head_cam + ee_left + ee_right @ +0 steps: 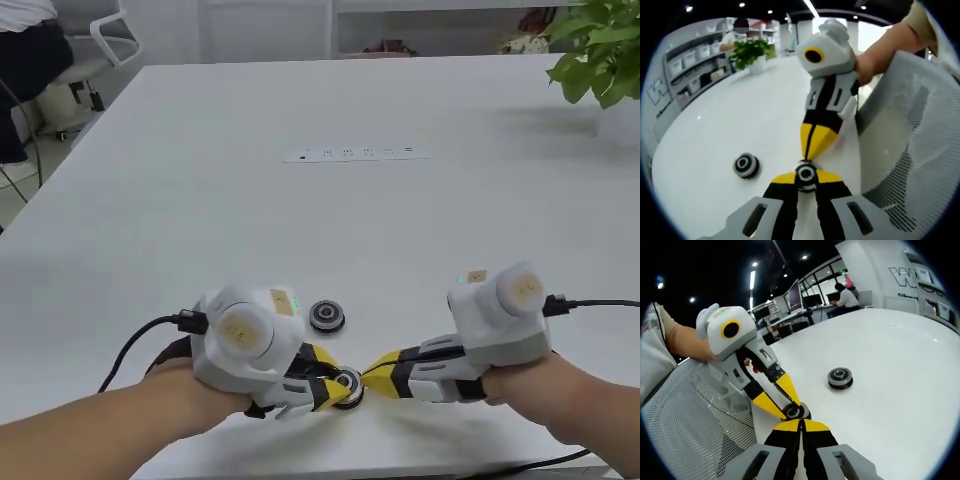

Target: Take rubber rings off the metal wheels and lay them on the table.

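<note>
Left tool (331, 388) grips one wheel (347, 384), right tool (369, 378) touching; second wheel (326, 316) nearby.

A broad white tabletop (200, 210) is spread across most of the head view. One metal wheel (326, 316) is laid flat on it at lower centre of the frame. A white socket strip (355, 153) is set into it at upper centre.

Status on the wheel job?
Left gripper shut on metal wheel. Right gripper shut, tips at its rim. Second wheel apart on table. Nothing in the way.
</note>
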`<act>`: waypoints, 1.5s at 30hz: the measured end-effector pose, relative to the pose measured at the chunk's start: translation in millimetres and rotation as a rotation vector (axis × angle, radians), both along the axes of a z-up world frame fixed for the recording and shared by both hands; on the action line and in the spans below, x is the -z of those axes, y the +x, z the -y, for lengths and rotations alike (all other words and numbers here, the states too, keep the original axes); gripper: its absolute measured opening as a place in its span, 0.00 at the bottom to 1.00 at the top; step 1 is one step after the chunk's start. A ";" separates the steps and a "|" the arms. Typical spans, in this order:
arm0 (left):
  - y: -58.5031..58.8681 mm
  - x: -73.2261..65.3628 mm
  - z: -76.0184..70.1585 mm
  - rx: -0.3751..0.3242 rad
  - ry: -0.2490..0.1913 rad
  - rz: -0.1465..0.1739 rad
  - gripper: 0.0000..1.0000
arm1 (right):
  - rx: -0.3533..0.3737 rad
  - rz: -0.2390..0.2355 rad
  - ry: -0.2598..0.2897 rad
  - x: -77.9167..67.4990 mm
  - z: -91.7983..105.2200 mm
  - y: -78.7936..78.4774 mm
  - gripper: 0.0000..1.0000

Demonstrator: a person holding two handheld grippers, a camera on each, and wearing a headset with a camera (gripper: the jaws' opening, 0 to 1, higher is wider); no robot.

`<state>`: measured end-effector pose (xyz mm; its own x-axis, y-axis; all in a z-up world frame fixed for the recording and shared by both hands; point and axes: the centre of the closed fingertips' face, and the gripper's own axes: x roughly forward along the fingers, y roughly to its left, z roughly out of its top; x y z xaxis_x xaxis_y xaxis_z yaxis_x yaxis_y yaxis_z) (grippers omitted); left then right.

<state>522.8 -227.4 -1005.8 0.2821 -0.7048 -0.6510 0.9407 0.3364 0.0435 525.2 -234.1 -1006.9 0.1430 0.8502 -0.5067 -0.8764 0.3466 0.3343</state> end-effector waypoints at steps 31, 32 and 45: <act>1.0 -1.3 -0.5 -0.012 0.004 -0.001 0.12 | -0.090 0.017 0.036 -11.6 -14.5 -13.0 0.00; 1.1 -1.3 -0.5 -0.012 0.003 0.000 0.13 | -0.083 0.016 0.034 -10.1 -12.8 -12.7 0.00; 1.1 -1.2 -0.3 -0.008 0.000 -0.014 0.14 | -0.030 0.015 0.040 -11.7 -6.2 -2.3 0.00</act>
